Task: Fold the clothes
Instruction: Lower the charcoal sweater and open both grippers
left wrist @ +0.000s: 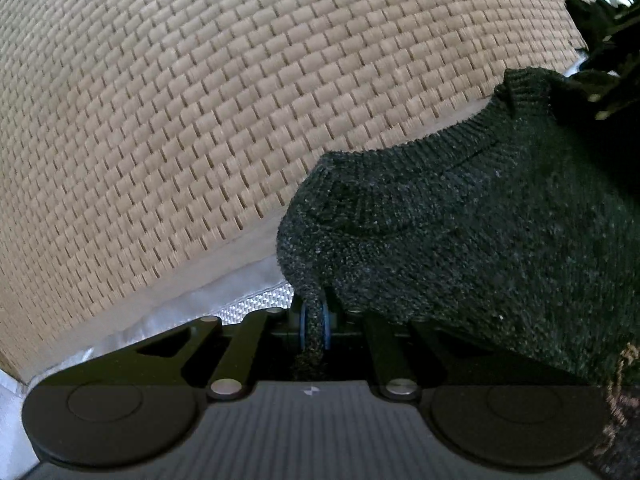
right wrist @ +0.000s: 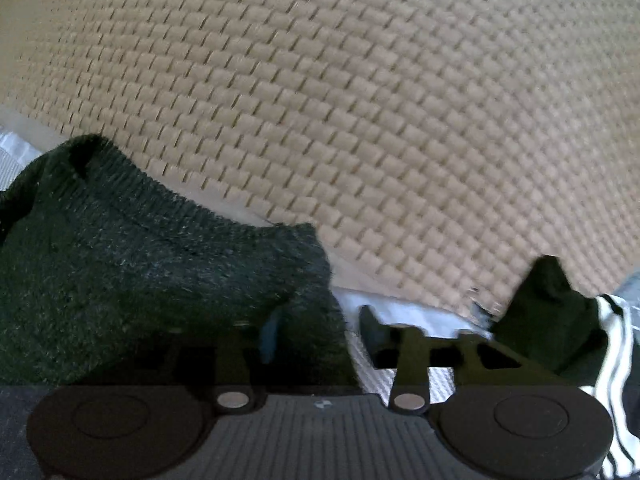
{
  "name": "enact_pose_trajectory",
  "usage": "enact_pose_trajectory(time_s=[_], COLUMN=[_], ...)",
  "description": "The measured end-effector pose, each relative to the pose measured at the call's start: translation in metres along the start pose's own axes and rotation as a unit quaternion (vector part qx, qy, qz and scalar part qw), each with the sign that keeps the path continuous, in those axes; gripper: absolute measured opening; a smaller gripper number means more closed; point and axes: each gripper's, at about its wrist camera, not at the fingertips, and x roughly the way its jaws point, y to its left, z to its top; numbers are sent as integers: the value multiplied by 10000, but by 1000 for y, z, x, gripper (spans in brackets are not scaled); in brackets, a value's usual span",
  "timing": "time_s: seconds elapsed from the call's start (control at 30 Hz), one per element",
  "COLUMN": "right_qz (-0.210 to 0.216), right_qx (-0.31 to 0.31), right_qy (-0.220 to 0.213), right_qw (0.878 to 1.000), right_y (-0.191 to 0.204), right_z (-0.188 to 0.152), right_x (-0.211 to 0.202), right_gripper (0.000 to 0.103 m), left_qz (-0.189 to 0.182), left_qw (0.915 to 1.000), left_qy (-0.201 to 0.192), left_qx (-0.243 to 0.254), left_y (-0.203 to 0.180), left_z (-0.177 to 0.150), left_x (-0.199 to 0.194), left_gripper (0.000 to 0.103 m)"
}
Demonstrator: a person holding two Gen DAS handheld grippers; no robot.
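My left tongs [left wrist: 315, 324] pinch a fold of the dark knit sweater [left wrist: 460, 232]; my right tongs [right wrist: 276, 336] pinch its other shoulder, woven mat [right wrist: 360, 100] beyond.

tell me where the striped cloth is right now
The striped cloth shows only in the right wrist view, at the far right edge, beside a dark garment and below the woven mat.

Soft daylight; strong fisheye bulge; right view motion-blurred.
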Motion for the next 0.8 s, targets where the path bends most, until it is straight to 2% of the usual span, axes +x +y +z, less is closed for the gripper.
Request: enact_pose_trajectory(time_s=[0.13, 0.2, 0.27, 0.3, 0.37, 0.5, 0.57, 0.8], right_qz=[276, 462, 640, 714, 863, 1109, 1225, 1678], right_qx=[433, 779, 966, 994, 1051, 1080, 1115, 1967], right_qy=[-395, -504, -547, -562, -592, -617, -592, -517], right_qw=[9979, 9946, 9918, 9909, 9889, 9860, 9844, 9646], right_y=[-18, -25, -25, -21, -13, 5, 15, 28], right_z=[-10, -17, -24, -26, -30, -37, -38, -47], right_x=[-37, -54, -66, -70, -78, -99, -106, -139], right_gripper=[59, 60, 60, 60, 60, 60, 60, 60], left_qz=[-104, -192, -280, -325, -412, -586, -627, -751], left_qw=[9996, 9992, 9980, 9972, 9948, 9877, 9863, 9903], left_qy=[272, 203, 135, 100, 32, -104, -116, 228], left_qx=[-19, -281, -543, -673, -934, -1449, -1521, -1143], left_y=[13, 31, 49, 57, 75, 111, 122, 141], left_z=[7, 3, -1, -3, -7, -15, -30, -80], left_x=[2, -16, -33, -42, -59, -95, -130, -188], left_gripper=[7, 10, 21, 33, 43, 42, 42, 43])
